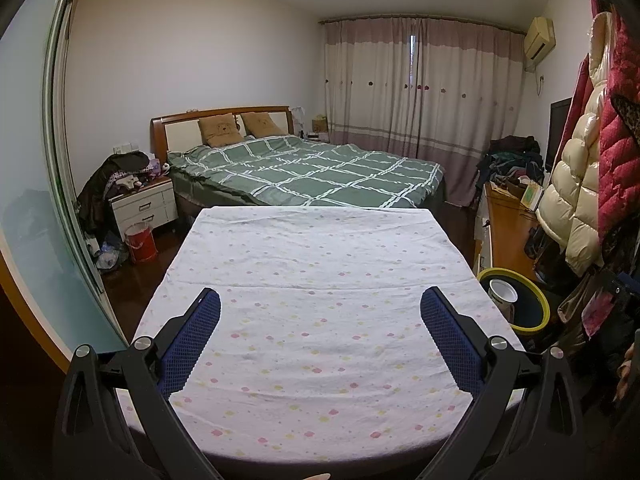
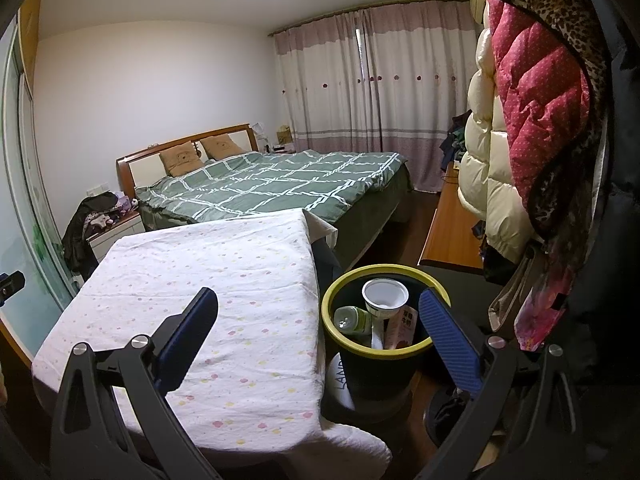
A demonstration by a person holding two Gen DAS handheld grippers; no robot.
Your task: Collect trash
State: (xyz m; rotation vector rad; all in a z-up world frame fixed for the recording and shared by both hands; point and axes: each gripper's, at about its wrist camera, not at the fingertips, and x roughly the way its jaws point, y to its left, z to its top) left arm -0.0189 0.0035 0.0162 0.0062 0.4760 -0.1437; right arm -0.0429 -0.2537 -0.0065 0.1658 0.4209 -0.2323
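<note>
A dark bin with a yellow rim point(image 2: 384, 350) stands on the floor right of the cloth-covered table point(image 2: 208, 272). In it lie a white cup point(image 2: 385, 295), a green bottle point(image 2: 354, 320) and a pink carton point(image 2: 404, 326). My right gripper point(image 2: 320, 300) is open and empty, above the table's right edge and the bin. My left gripper point(image 1: 320, 300) is open and empty over the table point(image 1: 312, 264), which bears only the spotted cloth. The bin point(image 1: 532, 322) shows at the right in the left wrist view, with the white cup point(image 1: 502, 294) inside.
A bed with a green checked quilt point(image 1: 320, 172) lies behind the table. A nightstand point(image 1: 144, 204) and a red bucket point(image 1: 140, 240) stand at the left. Coats point(image 2: 532, 128) hang at the right over a wooden desk point(image 2: 452, 232). Curtains point(image 1: 420, 92) cover the far wall.
</note>
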